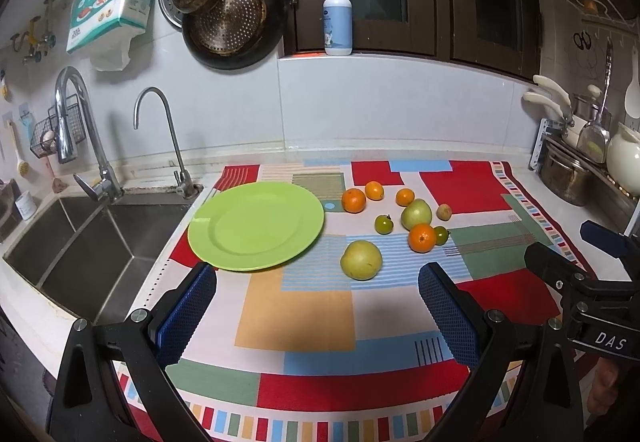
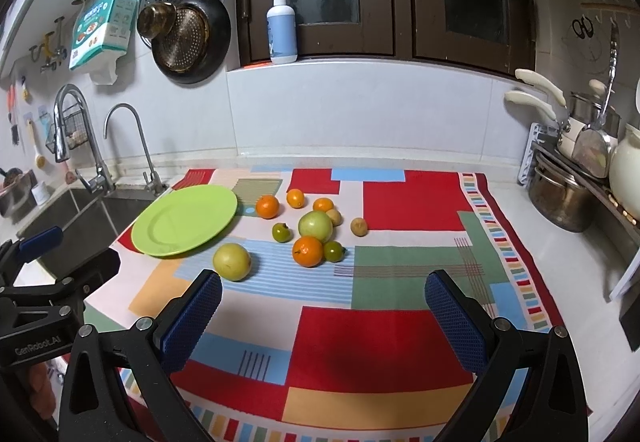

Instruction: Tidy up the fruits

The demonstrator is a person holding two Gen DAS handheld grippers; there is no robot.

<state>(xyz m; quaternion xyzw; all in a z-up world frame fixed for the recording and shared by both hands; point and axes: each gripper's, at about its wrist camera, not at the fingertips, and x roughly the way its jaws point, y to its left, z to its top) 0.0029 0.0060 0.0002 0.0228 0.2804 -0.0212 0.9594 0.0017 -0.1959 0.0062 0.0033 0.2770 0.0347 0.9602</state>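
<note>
An empty green plate (image 1: pixel 256 225) (image 2: pixel 185 219) lies on the left of a patterned cloth. To its right lie loose fruits: a yellow pear-like fruit (image 1: pixel 361 259) (image 2: pixel 231 261), a green apple (image 1: pixel 416 214) (image 2: pixel 315 225), several oranges, the nearest (image 1: pixel 421 237) (image 2: pixel 307 251), two small green fruits, one of them (image 1: pixel 383 224) (image 2: pixel 281 232), and small tan fruits, one of them (image 1: pixel 443 212) (image 2: pixel 359 226). My left gripper (image 1: pixel 318 282) is open and empty, hovering in front of the plate and yellow fruit. My right gripper (image 2: pixel 324 288) is open and empty, in front of the fruits.
A steel sink (image 1: pixel 84 242) with two taps (image 1: pixel 76 130) lies left of the cloth. Pots and a dish rack (image 2: pixel 576 178) stand at the right. A soap bottle (image 1: pixel 337 18) sits on the window ledge. Pans hang on the wall (image 1: pixel 228 10).
</note>
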